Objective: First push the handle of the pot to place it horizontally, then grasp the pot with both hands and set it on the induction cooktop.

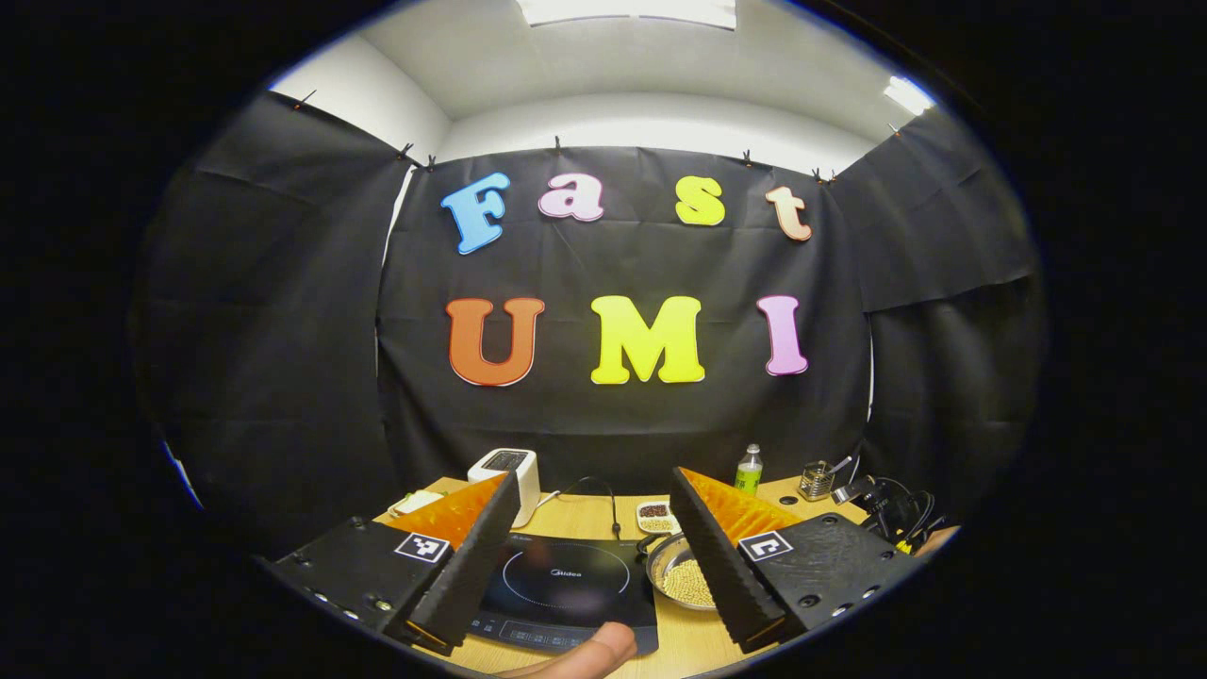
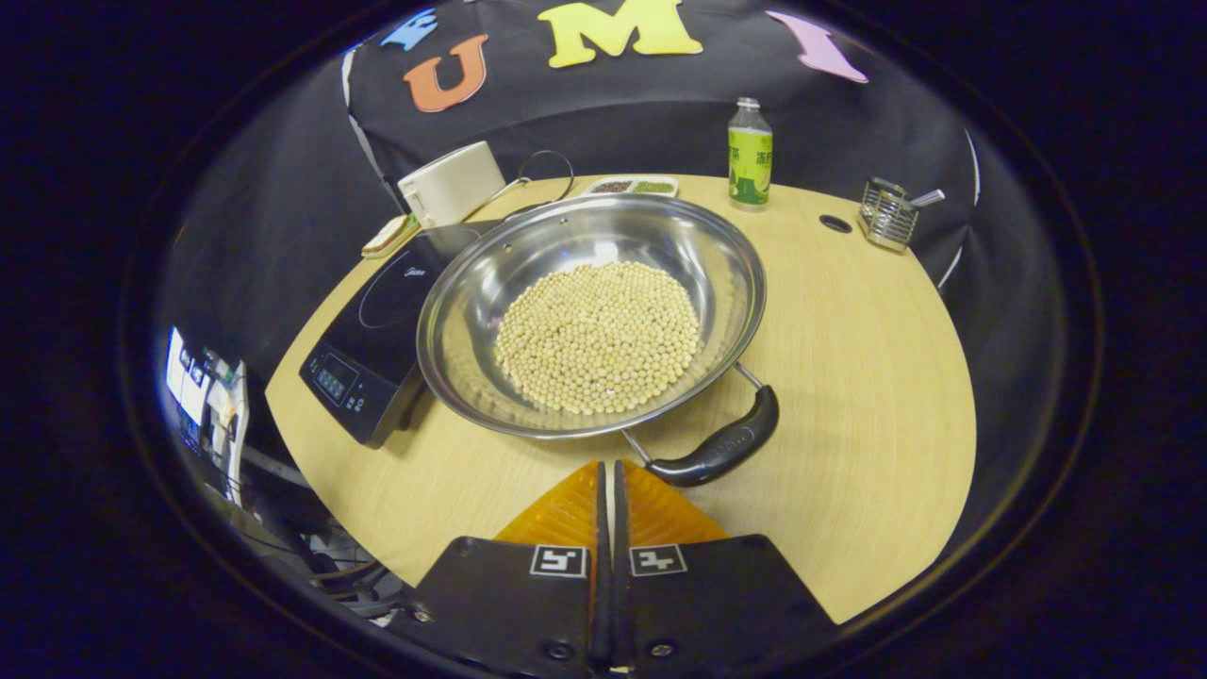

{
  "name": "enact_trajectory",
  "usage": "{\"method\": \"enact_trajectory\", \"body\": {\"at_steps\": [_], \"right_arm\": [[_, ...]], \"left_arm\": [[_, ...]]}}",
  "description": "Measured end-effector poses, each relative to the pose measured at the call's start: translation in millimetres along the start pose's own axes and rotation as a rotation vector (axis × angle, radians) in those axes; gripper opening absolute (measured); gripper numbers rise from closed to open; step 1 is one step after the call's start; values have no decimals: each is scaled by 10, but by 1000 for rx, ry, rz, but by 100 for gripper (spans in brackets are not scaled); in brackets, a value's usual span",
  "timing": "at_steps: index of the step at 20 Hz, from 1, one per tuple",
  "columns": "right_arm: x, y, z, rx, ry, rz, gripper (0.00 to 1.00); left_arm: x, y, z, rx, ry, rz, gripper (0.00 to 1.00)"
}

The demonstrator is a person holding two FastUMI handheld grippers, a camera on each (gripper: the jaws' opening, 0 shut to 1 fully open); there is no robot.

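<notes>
Wooden worktop (image 2: 849, 377): bottle (image 2: 751, 151) and toaster (image 2: 451, 183) behind the pot (image 2: 589, 316), cooktop (image 2: 377, 321) touching it. Right tool (image 2: 608, 471) pinched together near its handle (image 2: 721, 448), left tool (image 1: 594, 547) spread apart.

Pot (image 2: 589, 311) w/ beans right of cooktop (image 2: 377, 321), touching.

Light wooden worktop (image 2: 849, 377), rounded at its edge. On it sits the black induction cooktop (image 2: 377, 325) at the left, and the steel pot (image 2: 471, 321) full of pale beans just beside it, its rim overhanging the cooktop's edge. Along the back: a white toaster (image 2: 451, 184), a small divided dish (image 2: 634, 187), a green-labelled bottle (image 2: 751, 153) and a wire utensil holder (image 2: 886, 215).
</notes>
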State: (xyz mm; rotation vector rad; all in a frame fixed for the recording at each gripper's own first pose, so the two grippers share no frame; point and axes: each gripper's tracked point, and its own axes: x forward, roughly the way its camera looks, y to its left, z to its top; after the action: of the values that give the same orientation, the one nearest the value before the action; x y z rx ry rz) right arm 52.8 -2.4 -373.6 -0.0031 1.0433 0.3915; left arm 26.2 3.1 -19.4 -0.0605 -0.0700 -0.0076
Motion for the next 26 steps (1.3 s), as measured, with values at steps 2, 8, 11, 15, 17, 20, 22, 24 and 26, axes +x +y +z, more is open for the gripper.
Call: {"method": "enact_trajectory", "body": {"at_steps": [2, 8, 11, 15, 17, 20, 22, 24, 26], "right_arm": [[17, -48, -22, 0, 8, 24, 1], [43, -683, 55, 44, -73, -101, 4], [54, -676, 58, 146, -56, -24, 4], [110, -740, 171, 262, -89, -9, 4], [126, -670, 187, 283, -98, 8, 4], [163, -718, 258, 288, -103, -17, 4], [182, -757, 344, 300, -115, -22, 4], [225, -805, 429, 333, -124, -10, 0], [273, -919, 503, 349, -128, -26, 0]], "left_arm": [[110, 19, -43, -16, 17, 12, 95], [484, -124, -233, 2, 41, 2, 94], [641, -222, -334, 3, 44, -24, 94], [793, -211, -487, -28, 72, -43, 94], [874, -164, -544, -35, 81, -46, 94], [988, -76, -701, -41, 113, -37, 94], [1076, -56, -806, -58, 139, -39, 94], [1159, -39, -946, -85, 181, -37, 94], [1212, -40, -1061, -103, 216, -35, 94]]}}
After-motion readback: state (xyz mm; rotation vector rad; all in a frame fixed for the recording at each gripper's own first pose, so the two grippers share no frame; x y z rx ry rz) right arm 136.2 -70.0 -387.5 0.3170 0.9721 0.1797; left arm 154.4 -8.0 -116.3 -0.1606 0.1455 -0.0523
